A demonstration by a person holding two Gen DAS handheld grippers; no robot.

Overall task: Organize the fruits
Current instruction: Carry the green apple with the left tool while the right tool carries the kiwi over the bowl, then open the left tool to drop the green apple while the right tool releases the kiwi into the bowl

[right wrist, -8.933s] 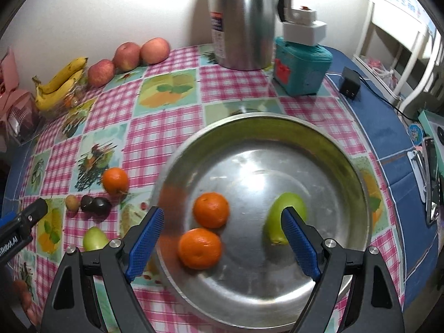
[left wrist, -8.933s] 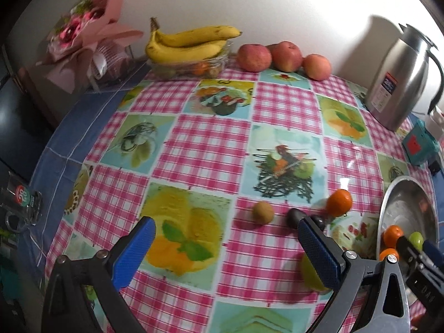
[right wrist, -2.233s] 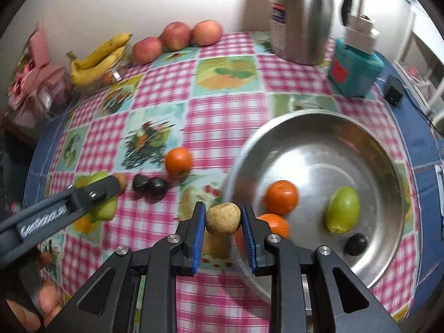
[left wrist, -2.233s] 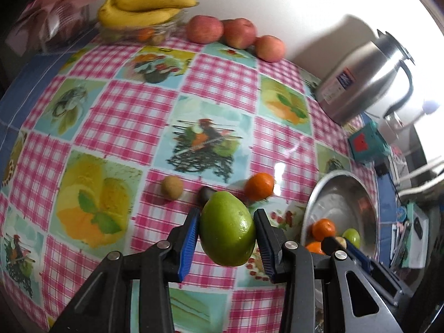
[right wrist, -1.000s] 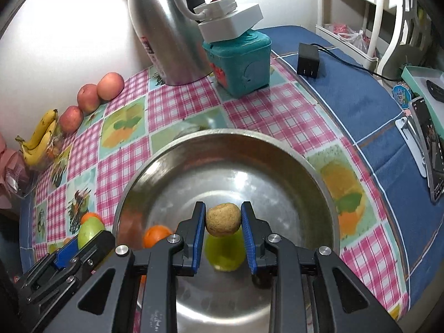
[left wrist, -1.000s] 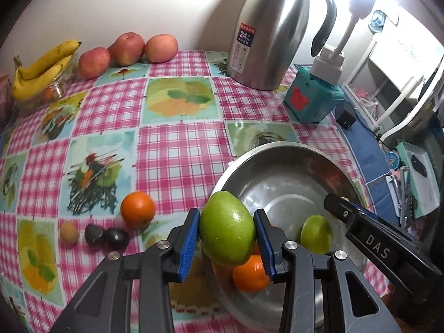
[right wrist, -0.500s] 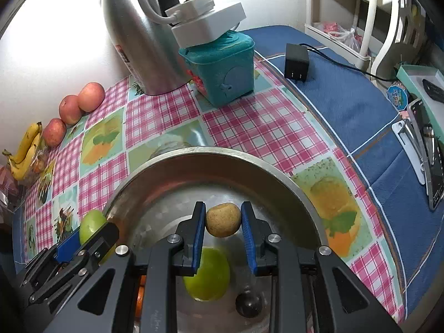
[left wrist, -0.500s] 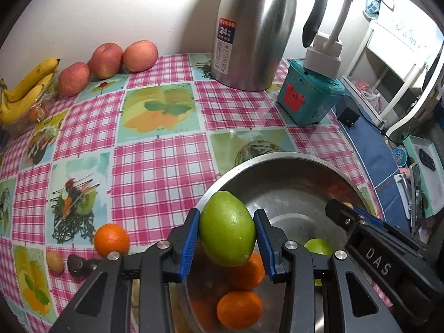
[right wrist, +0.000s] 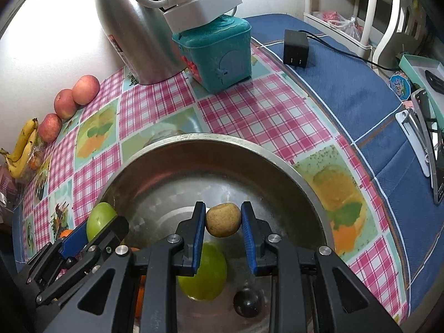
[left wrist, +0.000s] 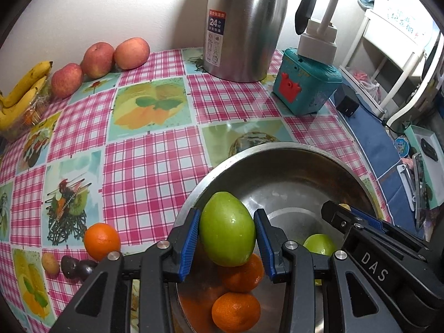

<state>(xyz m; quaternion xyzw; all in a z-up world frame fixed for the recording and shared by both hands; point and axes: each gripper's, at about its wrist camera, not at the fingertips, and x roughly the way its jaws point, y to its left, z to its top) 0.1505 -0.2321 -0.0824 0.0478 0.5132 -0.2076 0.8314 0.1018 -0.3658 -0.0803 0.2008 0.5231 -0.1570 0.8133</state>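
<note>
My left gripper (left wrist: 227,234) is shut on a large green fruit (left wrist: 227,229), held over the near-left rim of the steel bowl (left wrist: 277,149). My right gripper (right wrist: 223,220) is shut on a small tan fruit (right wrist: 223,219) above the middle of the same bowl (right wrist: 249,145). Two oranges (left wrist: 236,310) and a green fruit (left wrist: 319,245) lie inside the bowl, along with a small dark fruit (right wrist: 247,304). On the cloth to the left sit an orange (left wrist: 102,241), a small tan fruit (left wrist: 50,263) and two dark fruits (left wrist: 79,267).
A steel thermos (left wrist: 244,25) and a teal box (left wrist: 305,88) with a white plug on top stand behind the bowl. Three apples (left wrist: 97,61) and bananas (left wrist: 19,94) line the back left wall. A black adapter (right wrist: 295,48) lies on the blue cloth at right.
The left gripper with the green fruit has moved farther over the bowl and a little lower. The right gripper has stayed nearly still above the bowl, still gripping the tan fruit.
</note>
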